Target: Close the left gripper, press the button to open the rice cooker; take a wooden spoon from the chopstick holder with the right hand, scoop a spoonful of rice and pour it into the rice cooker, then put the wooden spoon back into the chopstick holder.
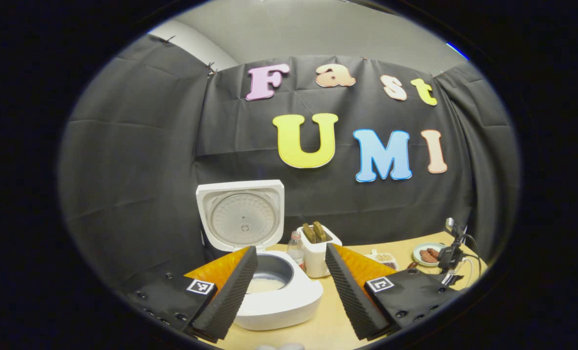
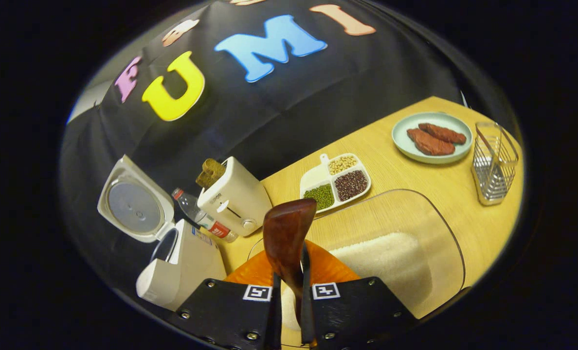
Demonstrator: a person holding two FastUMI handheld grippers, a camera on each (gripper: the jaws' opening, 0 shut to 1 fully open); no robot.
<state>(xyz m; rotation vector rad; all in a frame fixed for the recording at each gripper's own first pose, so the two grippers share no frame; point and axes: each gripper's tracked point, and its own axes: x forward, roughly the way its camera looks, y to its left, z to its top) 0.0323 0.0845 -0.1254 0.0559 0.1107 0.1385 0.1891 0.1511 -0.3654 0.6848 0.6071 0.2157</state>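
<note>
Right tool (image 2: 289,291) pinches the wooden spoon (image 2: 286,233) by its handle, bowl up, over the clear rice container (image 2: 415,233) at the bench's near edge. Left tool (image 1: 289,287) spread wide — rice cooker (image 1: 274,291) between its fingers, lid up, rice inside. Chopstick holder (image 2: 494,163) stands near the bench's right edge, beside the plate (image 2: 432,133).

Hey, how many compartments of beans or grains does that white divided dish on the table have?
3. The divided dish holds pale beans in the far compartment by its handle, dark reddish beans nearer on the right, and green beans nearer on the left. None looks hidden.
</note>
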